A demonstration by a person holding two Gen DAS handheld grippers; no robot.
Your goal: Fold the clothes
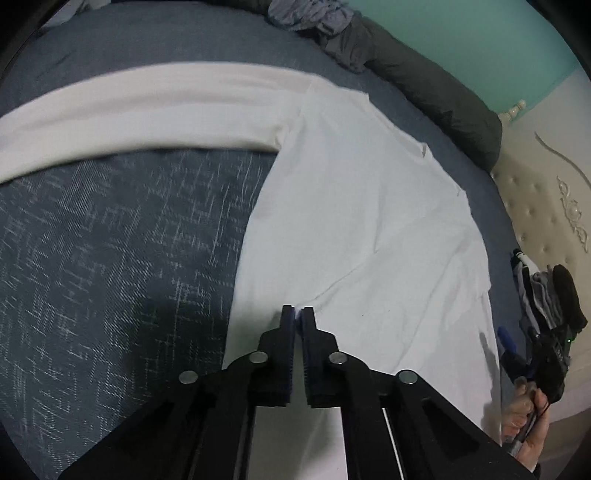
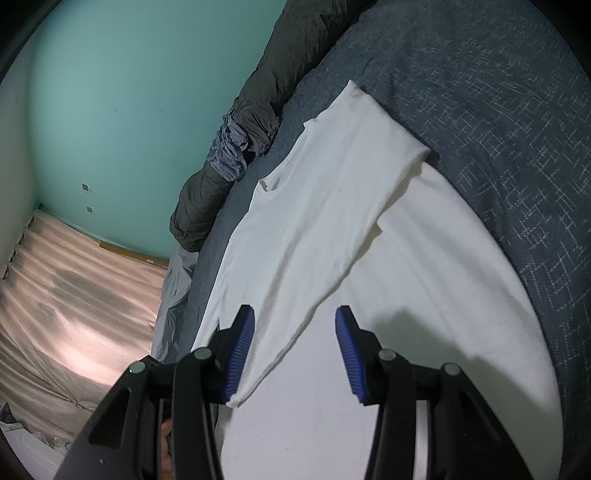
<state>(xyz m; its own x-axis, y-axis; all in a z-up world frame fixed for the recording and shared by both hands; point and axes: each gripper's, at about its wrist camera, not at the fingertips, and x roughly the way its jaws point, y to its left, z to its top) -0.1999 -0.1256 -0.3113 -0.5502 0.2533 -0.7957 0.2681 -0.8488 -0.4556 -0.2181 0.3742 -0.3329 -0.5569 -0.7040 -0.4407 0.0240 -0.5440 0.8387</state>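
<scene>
From the left wrist camera, the left gripper (image 1: 297, 314) has its fingers (image 1: 286, 332) pressed together with nothing visibly caught between them. They hang over the near left edge of the white long-sleeved shirt (image 1: 369, 221), which lies flat on the bed (image 1: 110, 240) under its dark blue-grey cover. The shirt's body runs away from the fingertips and to their right. One sleeve (image 1: 147, 107) stretches out flat far ahead and off to the left of the fingers. Beyond the shirt, a dark rolled blanket (image 1: 436, 92) lies along the far edge of the bed, with a crumpled grey garment (image 1: 314, 14) at its left end. Far to the right of the fingers, the right gripper (image 1: 546, 362) shows at the shirt's edge, held by a hand (image 1: 528, 424).

From the right wrist camera, the right gripper (image 2: 295, 332) stands about half open, its blue-padded fingers (image 2: 240, 350) gripping nothing. Between and just ahead of them lies the other sleeve (image 2: 332, 240), folded diagonally across the shirt's body, its cuff end near the left finger. The neckline (image 2: 273, 181) sits well ahead, slightly left. The blanket and the crumpled garment lie beyond that, against a teal wall (image 2: 129, 92).
</scene>
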